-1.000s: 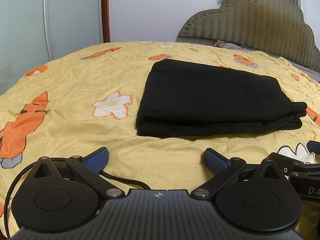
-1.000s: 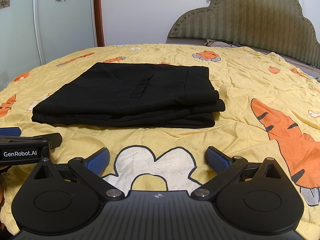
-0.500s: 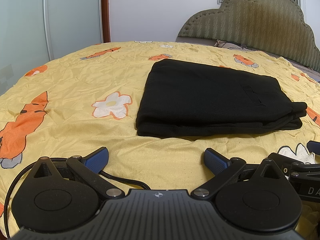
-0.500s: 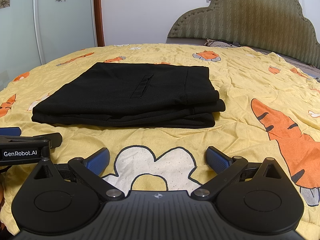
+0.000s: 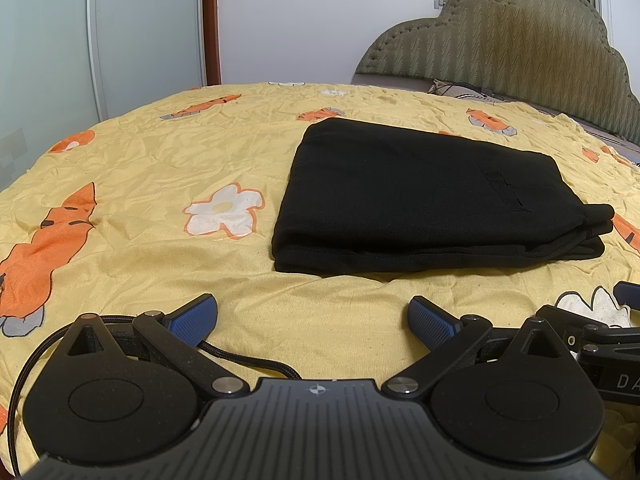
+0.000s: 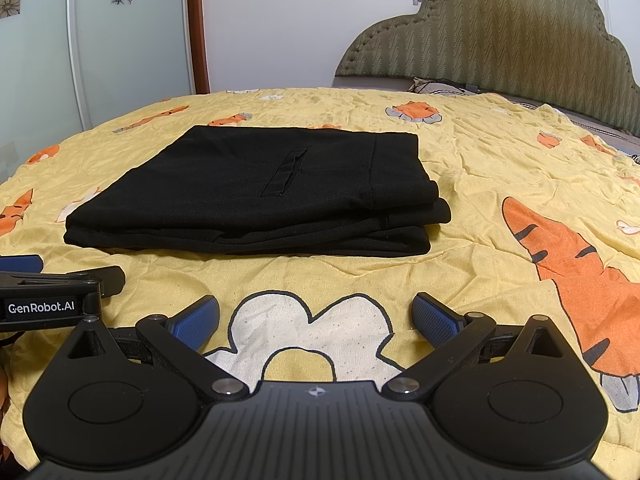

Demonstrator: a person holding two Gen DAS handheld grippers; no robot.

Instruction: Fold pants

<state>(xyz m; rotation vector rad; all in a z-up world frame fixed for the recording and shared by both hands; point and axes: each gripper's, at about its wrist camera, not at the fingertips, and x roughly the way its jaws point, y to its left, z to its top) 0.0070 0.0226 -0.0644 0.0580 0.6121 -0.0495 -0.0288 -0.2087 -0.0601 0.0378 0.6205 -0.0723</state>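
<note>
The black pants (image 5: 420, 200) lie folded in a flat rectangular stack on the yellow bedspread (image 5: 160, 168), a back pocket slit facing up. They also show in the right wrist view (image 6: 256, 192). My left gripper (image 5: 312, 316) is open and empty, low over the sheet, a short way in front of the stack's near left edge. My right gripper (image 6: 316, 314) is open and empty, in front of the stack's near right edge. Neither touches the pants.
A padded olive headboard (image 5: 520, 48) stands at the far right. Sliding glass wardrobe doors (image 5: 100, 40) stand at the far left. A black cable (image 5: 248, 360) lies on the sheet by the left gripper. The left gripper's body (image 6: 44, 300) shows beside the right one.
</note>
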